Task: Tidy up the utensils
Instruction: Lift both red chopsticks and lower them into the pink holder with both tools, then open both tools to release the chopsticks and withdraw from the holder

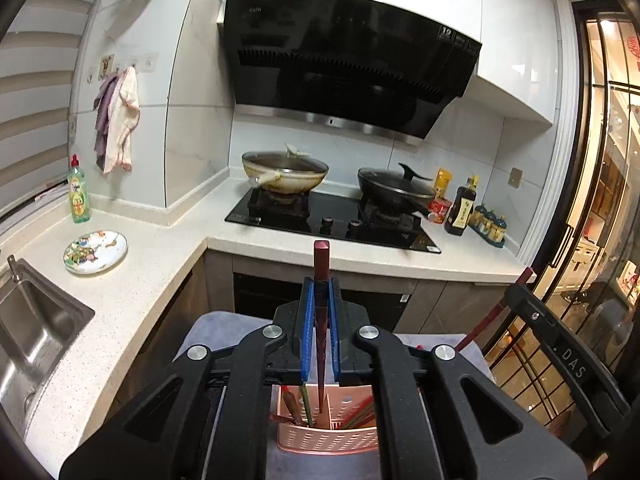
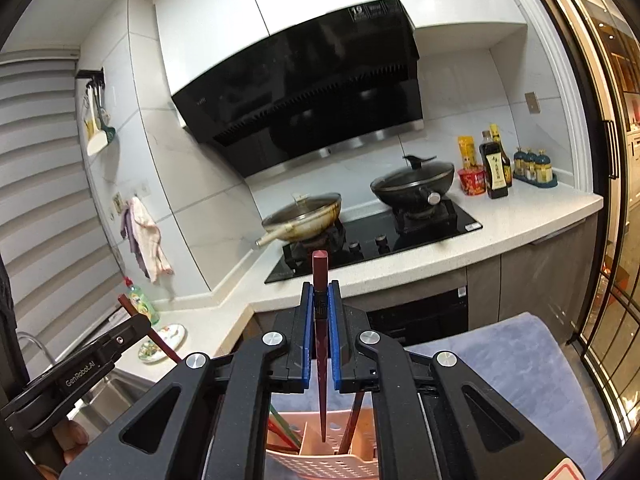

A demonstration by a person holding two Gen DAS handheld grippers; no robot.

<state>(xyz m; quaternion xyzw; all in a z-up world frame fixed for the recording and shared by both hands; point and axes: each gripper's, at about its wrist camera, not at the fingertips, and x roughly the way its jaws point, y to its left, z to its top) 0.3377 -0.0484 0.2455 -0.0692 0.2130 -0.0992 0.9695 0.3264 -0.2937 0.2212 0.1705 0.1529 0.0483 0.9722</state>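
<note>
Left gripper: jaws clamped on a dark red chopstick, tip above the pink utensil holder. Right gripper: jaws clamped on a second chopstick over the same holder, which stands on a grey-cloth surface.

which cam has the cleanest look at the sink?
Left wrist: the steel sink shows its basin and rim at the frame's left. In the right wrist view only a sliver shows, behind the left gripper.

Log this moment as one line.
left gripper: shut on dark red chopstick | right gripper: shut on dark red chopstick | both above pink perforated plastic holder
</note>
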